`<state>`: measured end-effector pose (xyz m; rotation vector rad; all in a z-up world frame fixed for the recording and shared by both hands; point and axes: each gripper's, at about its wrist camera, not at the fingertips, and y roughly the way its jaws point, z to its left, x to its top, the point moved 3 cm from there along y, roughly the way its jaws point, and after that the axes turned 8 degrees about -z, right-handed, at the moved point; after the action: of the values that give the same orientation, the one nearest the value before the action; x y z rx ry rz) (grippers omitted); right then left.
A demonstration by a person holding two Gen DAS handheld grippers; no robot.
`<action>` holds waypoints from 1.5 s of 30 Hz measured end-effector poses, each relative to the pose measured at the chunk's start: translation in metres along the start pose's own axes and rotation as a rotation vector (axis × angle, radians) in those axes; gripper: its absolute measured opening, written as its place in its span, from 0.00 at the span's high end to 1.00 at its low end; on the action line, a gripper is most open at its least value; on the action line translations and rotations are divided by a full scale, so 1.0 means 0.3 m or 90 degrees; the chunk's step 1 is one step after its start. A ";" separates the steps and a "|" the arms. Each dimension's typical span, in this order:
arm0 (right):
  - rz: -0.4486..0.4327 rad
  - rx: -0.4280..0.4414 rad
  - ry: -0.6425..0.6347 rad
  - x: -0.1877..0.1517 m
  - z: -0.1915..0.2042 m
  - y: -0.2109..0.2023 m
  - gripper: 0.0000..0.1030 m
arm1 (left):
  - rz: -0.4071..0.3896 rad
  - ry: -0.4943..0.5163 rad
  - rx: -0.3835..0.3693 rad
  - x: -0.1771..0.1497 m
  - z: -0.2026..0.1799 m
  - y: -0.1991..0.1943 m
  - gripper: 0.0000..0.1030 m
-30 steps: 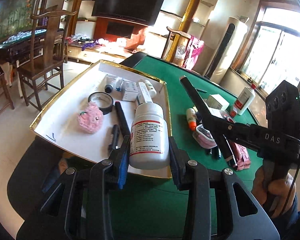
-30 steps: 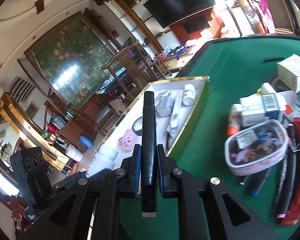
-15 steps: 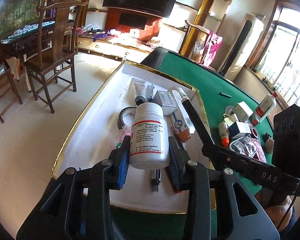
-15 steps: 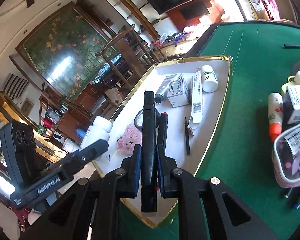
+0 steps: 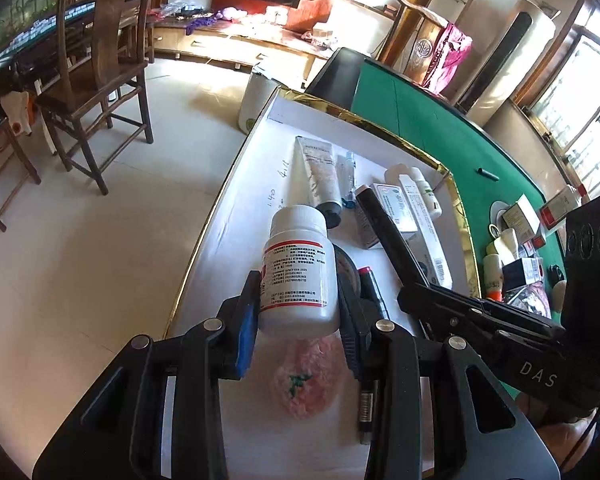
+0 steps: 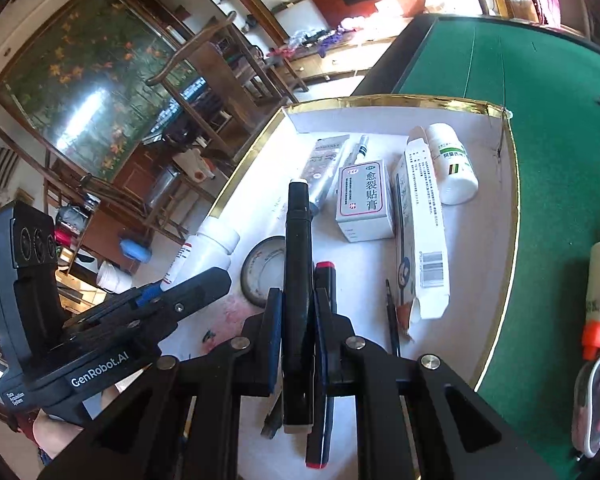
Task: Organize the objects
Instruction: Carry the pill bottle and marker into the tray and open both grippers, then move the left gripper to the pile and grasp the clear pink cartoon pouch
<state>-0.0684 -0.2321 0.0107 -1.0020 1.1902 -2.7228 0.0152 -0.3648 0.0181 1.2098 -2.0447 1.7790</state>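
The left hand-held gripper (image 5: 298, 312) is clamping a white pill bottle (image 5: 300, 268) by its lower body, cap pointing toward 12 o'clock, over the white tray (image 5: 236, 208) with the gold rim. Directly under it, at 6 o'clock in the left wrist view, a pink fluffy toy (image 5: 308, 376) is lying on the tray floor.

The right hand-held gripper (image 6: 296, 332) is gripping a black marker (image 6: 298, 264) between narrowly set pads, the marker running toward 12 o'clock above the tray. Just at its 3 o'clock side a red-capped pen (image 6: 324, 320) is lying on the tray, and at its 9 o'clock a roll of tape (image 6: 264, 268) is resting flat.

Farther toward 12 and 1 o'clock, a small medicine box (image 6: 366, 200), a long white carton (image 6: 420, 228), a tube (image 6: 328, 168) and a small white bottle (image 6: 454, 164) are lying side by side. Beyond the tray's 3 o'clock rim, the green desk (image 6: 540, 100) is stretching away.
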 end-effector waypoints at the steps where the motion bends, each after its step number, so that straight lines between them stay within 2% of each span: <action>1: 0.004 -0.003 0.002 0.002 -0.003 0.008 0.88 | 0.004 -0.001 0.001 0.005 0.006 0.010 0.66; 7: 0.024 -0.023 0.002 0.004 0.000 0.051 0.87 | 0.013 -0.008 0.010 0.012 0.030 0.044 0.66; 11: 0.021 -0.041 -0.037 -0.011 0.018 0.047 0.86 | 0.003 -0.028 0.002 0.010 0.050 0.028 0.65; 12: 0.022 -0.045 -0.047 -0.013 0.024 0.043 0.86 | 0.004 -0.038 -0.004 0.008 0.056 0.023 0.63; 14: 0.025 -0.043 -0.049 -0.020 0.028 0.033 0.86 | 0.001 -0.051 -0.016 0.005 0.065 0.004 0.49; 15: 0.021 -0.047 -0.053 -0.020 0.033 0.026 0.86 | -0.003 -0.055 -0.024 0.004 0.061 -0.005 0.39; 16: 0.015 -0.046 -0.059 -0.021 0.038 0.020 0.86 | -0.003 -0.059 -0.038 0.001 0.055 -0.012 0.38; 21: -0.010 -0.014 -0.065 -0.047 0.028 -0.058 0.86 | -0.012 -0.044 -0.034 -0.019 0.017 -0.058 0.36; 23: -0.021 -0.002 -0.077 -0.061 0.007 -0.113 0.86 | -0.023 -0.035 -0.051 -0.027 -0.014 -0.095 0.36; 26: -0.042 0.059 -0.082 -0.103 -0.034 -0.231 0.86 | -0.045 -0.006 -0.096 -0.049 -0.101 -0.162 0.36; 30: -0.086 0.091 -0.083 -0.155 -0.173 -0.436 0.86 | -0.042 0.071 -0.157 -0.095 -0.287 -0.191 0.33; 34: -0.152 0.081 -0.051 -0.165 -0.382 -0.653 0.85 | 0.005 0.192 -0.240 -0.177 -0.559 -0.143 0.33; 37: -0.193 0.052 -0.010 -0.176 -0.557 -0.785 0.76 | 0.046 0.250 -0.272 -0.233 -0.727 -0.061 0.33; 39: -0.212 0.030 0.018 -0.189 -0.671 -0.844 0.70 | 0.063 0.265 -0.278 -0.255 -0.802 -0.007 0.33; 41: -0.217 0.013 0.033 -0.205 -0.753 -0.881 0.69 | 0.066 0.284 -0.267 -0.265 -0.854 0.036 0.33; 45: -0.203 0.009 0.073 -0.237 -0.872 -0.894 0.64 | 0.069 0.313 -0.253 -0.260 -0.911 0.087 0.33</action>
<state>-0.0937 0.1483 0.0159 -1.1361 1.1082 -3.0645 -0.0508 -0.0874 0.0257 0.4994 -2.0447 1.4239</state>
